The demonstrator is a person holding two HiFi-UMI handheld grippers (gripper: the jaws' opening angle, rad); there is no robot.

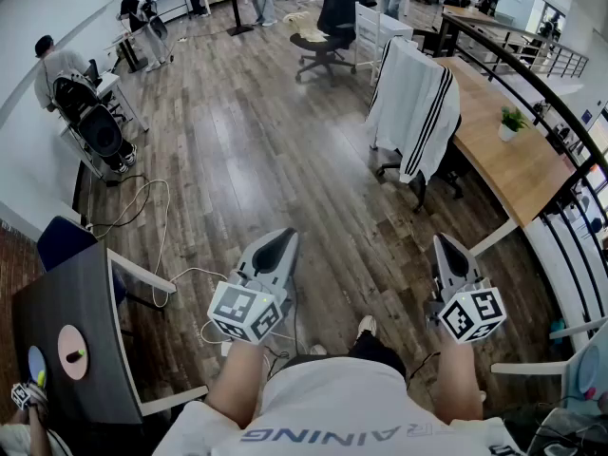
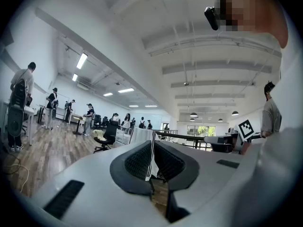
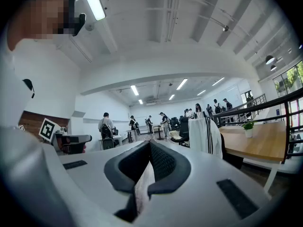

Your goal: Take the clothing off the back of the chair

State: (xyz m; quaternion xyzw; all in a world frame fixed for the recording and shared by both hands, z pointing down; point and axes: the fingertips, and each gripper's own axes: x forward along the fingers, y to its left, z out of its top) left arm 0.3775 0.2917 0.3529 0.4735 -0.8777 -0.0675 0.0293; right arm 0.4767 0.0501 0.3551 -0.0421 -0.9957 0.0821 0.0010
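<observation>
A white jacket with black stripes [image 1: 413,107] hangs over the back of a black office chair [image 1: 439,169] beside the long wooden desk, far ahead at the upper right. The same jacket [image 3: 205,136] shows in the right gripper view, and a sliver of it [image 2: 150,160] peeks between the left jaws from far off. My left gripper [image 1: 281,243] and right gripper [image 1: 444,245] are held level close to my body, both shut and empty, well short of the chair.
A long wooden desk [image 1: 508,150] with a small potted plant [image 1: 511,122] runs along a black railing [image 1: 560,112] at right. Another office chair [image 1: 328,27] stands farther back. A dark desk [image 1: 66,350] and floor cables [image 1: 142,207] lie at left. Several people stand at the far benches.
</observation>
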